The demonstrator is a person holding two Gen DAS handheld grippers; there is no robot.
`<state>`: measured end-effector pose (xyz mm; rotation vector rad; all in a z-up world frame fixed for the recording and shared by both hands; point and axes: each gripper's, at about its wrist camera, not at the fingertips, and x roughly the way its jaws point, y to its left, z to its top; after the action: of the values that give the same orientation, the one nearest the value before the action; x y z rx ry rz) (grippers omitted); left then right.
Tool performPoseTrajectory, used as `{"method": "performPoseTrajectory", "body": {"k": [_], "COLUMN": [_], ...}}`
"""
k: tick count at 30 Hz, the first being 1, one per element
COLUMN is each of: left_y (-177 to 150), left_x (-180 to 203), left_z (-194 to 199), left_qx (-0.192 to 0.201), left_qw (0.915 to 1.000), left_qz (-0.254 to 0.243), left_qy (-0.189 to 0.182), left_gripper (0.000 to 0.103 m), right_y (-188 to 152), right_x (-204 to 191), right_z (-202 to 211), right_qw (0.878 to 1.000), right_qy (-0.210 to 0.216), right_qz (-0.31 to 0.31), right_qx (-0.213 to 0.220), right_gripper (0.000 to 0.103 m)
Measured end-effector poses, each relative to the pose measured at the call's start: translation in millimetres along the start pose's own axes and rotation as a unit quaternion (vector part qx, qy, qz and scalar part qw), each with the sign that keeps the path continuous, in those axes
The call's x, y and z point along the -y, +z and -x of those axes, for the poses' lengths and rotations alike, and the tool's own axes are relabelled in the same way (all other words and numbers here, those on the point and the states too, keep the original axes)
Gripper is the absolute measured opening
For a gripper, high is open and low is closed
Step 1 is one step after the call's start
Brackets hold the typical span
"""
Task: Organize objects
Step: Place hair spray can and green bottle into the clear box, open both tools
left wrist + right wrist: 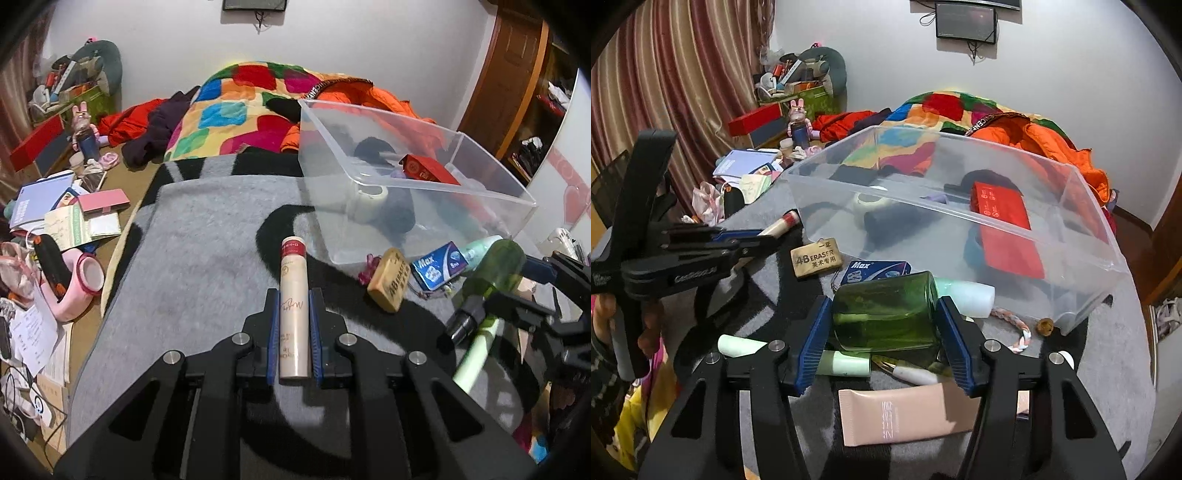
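My left gripper (294,295) is shut on a beige tube (293,295) with a red cap, which lies lengthwise between the blue pads on the grey blanket (192,258). The right wrist view shows the same grip from the side, left gripper (768,236) on the tube (783,223). My right gripper (884,308) is shut on a green bottle (886,310), with a pad against each of its sides. From the left wrist view the bottle (496,266) appears at the right edge. A clear plastic bin (831,214) stands just beyond, holding a red box (1001,210) and a tape roll (369,199).
Loose on the blanket near the bin lie an eraser (816,258), a blue Max box (875,267), a light green tube (967,297), a pink tube (905,413) and a braided cord (1021,332). Books and clutter (55,221) crowd the left; a colourful quilt (240,110) lies behind.
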<state>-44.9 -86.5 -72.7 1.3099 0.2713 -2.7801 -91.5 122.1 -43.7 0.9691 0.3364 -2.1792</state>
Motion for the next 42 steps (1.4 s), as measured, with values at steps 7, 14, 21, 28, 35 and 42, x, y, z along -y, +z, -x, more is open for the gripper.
{"method": "performPoseTrajectory", "body": {"k": [7,14,21,28,35,42], "left_y": [-2.3,12.4,31.9,58.2,86.4,102.4], "left_x": [6.6,21.8,35.2,52.1,69.5,72.3], "left_z": [30.0,59.9,74.9,84.7,77.6,42.7], "left_qx": [0.04,0.082,0.108,0.134,0.138,0.106], "left_qw": [0.9992,0.9965,0.9934,0.9893,0.9869,0.9904], "left_qz": [0.002,-0.012,-0.017,-0.031,-0.041,-0.027], "left_qy": [-0.003,-0.012,-0.036,-0.049,-0.072,-0.085], "left_gripper": [0.014,0.014,0.014,0.014,0.014,0.014], "right_y": [7.4,16.0,30.8,49.9,65.1,73.6], "right_x": [5.5,18.0,38.8,59.6,75.7,84.6], "right_z": [19.8,44.4,66.2,79.1,76.5,53.0], "right_qw": [0.999,0.997,0.993,0.989,0.987,0.989], "right_qy": [0.005,0.002,-0.024,-0.056,-0.076,-0.071], "right_qz": [-0.02,-0.039,-0.057,-0.063,-0.069,-0.076], "right_qx": [0.028,0.061,0.098,0.119,0.127,0.108], "right_gripper": [0.054,0.054,0.054,0.054,0.054,0.054]}}
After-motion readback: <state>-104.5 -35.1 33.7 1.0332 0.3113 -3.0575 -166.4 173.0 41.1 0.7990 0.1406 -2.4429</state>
